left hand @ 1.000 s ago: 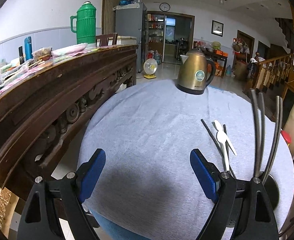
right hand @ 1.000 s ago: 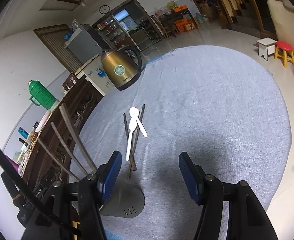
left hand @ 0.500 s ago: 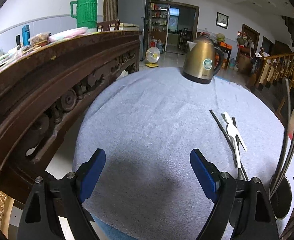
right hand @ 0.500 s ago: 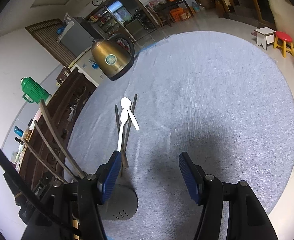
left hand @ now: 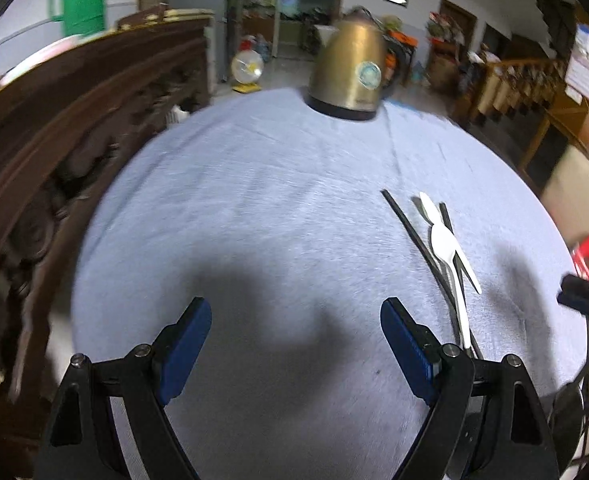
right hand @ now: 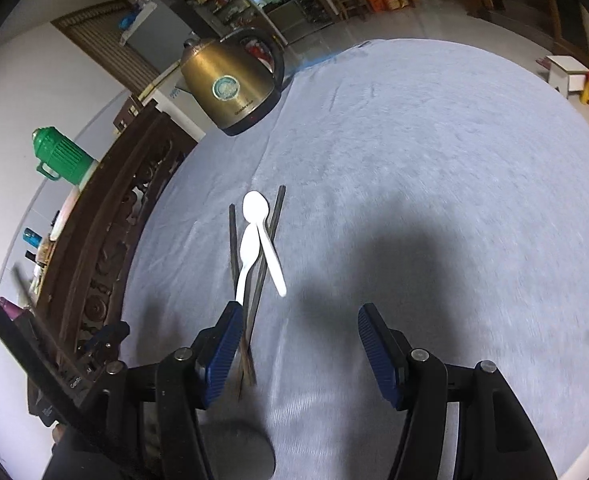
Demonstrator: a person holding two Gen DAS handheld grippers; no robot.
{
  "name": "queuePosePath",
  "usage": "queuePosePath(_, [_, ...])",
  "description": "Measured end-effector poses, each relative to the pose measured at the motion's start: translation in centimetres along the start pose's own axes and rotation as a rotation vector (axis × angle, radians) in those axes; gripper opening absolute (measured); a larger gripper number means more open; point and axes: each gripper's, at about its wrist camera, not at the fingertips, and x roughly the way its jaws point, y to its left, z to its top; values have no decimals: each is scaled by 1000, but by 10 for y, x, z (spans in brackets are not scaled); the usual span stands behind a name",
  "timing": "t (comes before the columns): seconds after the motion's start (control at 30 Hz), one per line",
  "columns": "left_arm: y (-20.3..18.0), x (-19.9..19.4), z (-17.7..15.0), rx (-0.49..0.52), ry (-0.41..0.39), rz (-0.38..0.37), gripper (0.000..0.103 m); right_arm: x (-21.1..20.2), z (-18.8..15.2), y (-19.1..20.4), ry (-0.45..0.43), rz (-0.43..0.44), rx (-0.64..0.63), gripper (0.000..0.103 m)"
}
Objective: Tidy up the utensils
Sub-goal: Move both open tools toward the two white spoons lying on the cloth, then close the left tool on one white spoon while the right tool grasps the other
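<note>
1. Your left gripper [left hand: 296, 352] hangs over the near part of the table [left hand: 254, 208], its jaws wide apart with nothing but grey cloth between them.
2. Your right gripper [right hand: 296, 354] is angled down at the same table; its jaws stand about half open and hold nothing.
3. The utensils lie in one small pile: two white plastic spoons [right hand: 250, 240] with glossy oval bowls, crossed over each other, on top of dark slim chopsticks [right hand: 268, 248].
4. In the left wrist view the pile sits right of your left gripper, the spoons [left hand: 444, 246] crossing the chopsticks [left hand: 410, 232].
5. In the right wrist view the pile's near ends reach just beside the left blue pad of the right gripper.
6. A brass-coloured kettle [right hand: 230, 84] stands at the table's far edge, well apart from the pile.
7. A grey perforated holder [right hand: 234, 452] sits at the near edge, below your right gripper.
</note>
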Motion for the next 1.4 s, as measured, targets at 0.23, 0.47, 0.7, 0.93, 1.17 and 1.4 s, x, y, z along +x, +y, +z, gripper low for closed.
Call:
queuePosePath(0.23, [-46,25,18,124,27,-65,87,20,17,-4,4,22,28,63])
queuePosePath(0.47, [-91,47,26,237,52,-143,87,26,19,-13,14,14,47,63])
queuePosePath(0.7, [-100,71,38,214,123,-299,87,26,19,-19,19,10,51,63])
queuePosePath(0.93, [-112,91,43,240,164,-280,87,25,24,-21,13,7,46,63])
queuePosePath(1.17, [-121,102,34,303,183,-231,53,37,40,-7,30,16,10,63])
queuePosePath(1.4, [-97,103,39,239,207,-292,14,68,54,19,102,49,-76,59])
